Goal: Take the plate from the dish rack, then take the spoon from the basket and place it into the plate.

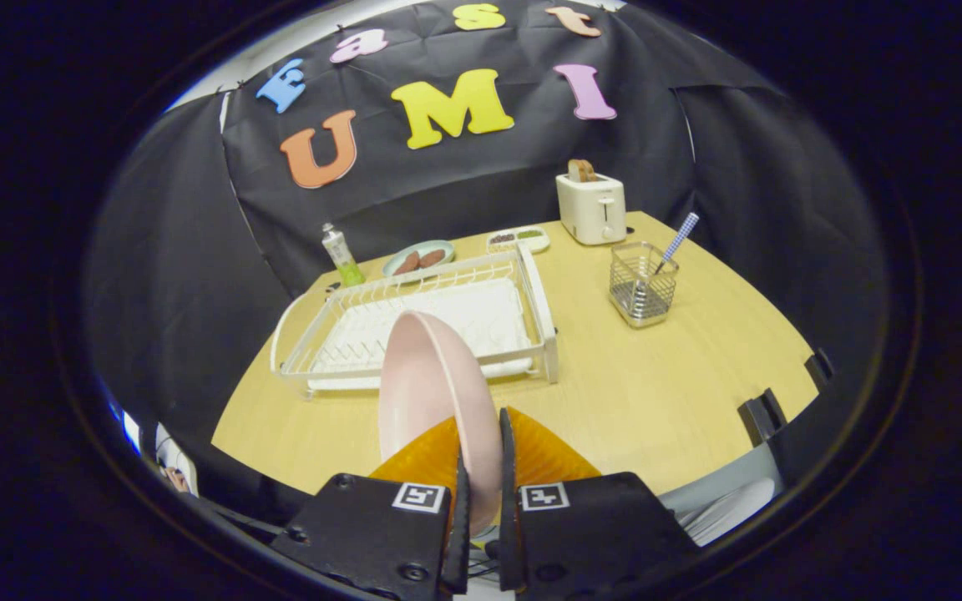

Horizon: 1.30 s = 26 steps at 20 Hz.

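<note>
1. The pink plate (427, 392) stands on edge between the fingers of the claw (479, 467), which pinches its rim, held above the surface (656, 392) just in front of the dish rack (414, 321).
2. The grip is thin, on the rim alone; the plate could pivot or slip out if tilted quickly.
3. Lowered edge-first, it might roll or clatter instead of lying flat.
4. The spoon (677, 242) leans in the wire basket (642, 284), well apart to the side; a plate set too close to it would crowd the later reach.
</note>
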Tool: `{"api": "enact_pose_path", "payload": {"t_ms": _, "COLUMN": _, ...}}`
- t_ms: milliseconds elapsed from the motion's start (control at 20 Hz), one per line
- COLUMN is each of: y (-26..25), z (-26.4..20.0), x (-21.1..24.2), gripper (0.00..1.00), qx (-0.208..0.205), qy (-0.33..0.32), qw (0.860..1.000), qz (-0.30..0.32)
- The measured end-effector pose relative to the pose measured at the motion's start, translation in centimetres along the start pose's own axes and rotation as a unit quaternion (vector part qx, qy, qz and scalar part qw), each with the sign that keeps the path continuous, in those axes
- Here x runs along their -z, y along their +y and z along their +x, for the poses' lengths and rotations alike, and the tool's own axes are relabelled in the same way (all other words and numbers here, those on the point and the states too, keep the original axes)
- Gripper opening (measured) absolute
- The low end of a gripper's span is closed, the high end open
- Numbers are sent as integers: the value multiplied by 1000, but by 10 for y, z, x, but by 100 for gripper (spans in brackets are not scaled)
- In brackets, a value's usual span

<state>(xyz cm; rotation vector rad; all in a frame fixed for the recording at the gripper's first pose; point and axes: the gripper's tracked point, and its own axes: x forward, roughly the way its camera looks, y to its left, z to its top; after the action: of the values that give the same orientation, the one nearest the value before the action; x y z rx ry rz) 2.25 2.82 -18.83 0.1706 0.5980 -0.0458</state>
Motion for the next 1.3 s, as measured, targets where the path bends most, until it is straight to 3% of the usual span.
{"api": "enact_pose_path", "payload": {"t_ms": 100, "y": -10, "z": 8, "x": 14, "gripper": 20, "qx": 6, "qy": 16, "qw": 1000, "qz": -2}}
{"api": "enact_pose_path", "payload": {"t_ms": 250, "y": -18, "z": 17, "x": 18, "gripper": 21, "qx": -17, "qy": 22, "qw": 999, "qz": 20}}
{"api": "enact_pose_path", "payload": {"t_ms": 650, "y": -47, "z": 44, "x": 39, "gripper": 33, "qx": -37, "qy": 45, "qw": 997, "qz": 41}}
{"api": "enact_pose_path", "payload": {"t_ms": 900, "y": -60, "z": 45, "x": 32, "gripper": 36, "qx": -21, "qy": 22, "qw": 999, "qz": 22}}
{"api": "enact_pose_path", "payload": {"t_ms": 1150, "y": -81, "z": 36, "x": 3, "gripper": 80, "qx": 19, "qy": -50, "qw": 998, "qz": -11}}
{"api": "enact_pose_path", "payload": {"t_ms": 1300, "y": -86, "z": 28, "x": -14, "gripper": 90, "qx": 27, "qy": -99, "qw": 994, "qz": -39}}
